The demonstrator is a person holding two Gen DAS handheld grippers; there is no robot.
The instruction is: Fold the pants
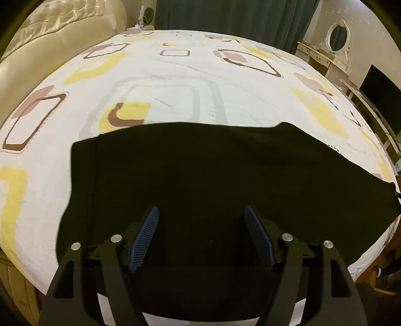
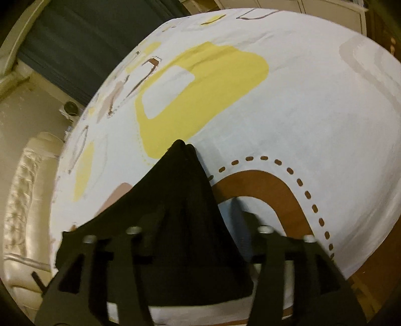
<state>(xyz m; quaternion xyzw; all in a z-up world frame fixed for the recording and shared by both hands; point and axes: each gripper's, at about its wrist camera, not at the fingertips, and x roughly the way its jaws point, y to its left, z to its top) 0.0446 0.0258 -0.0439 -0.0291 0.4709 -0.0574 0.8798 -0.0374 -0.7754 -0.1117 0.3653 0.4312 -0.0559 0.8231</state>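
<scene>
Black pants lie flat across the near part of a bed with a white sheet patterned in yellow, brown and grey. My left gripper is open just above the pants, its blue ribbed pads spread wide and holding nothing. In the right wrist view the pants rise to a bunched peak, blurred by motion. My right gripper is over that fabric; its fingertips are hidden by the black cloth and the blur, so I cannot tell how the jaws stand.
A cream padded headboard runs along the left. Dark curtains hang at the back. A white dresser with an oval mirror and a dark screen stand at the right. The bed's near edge drops off close by.
</scene>
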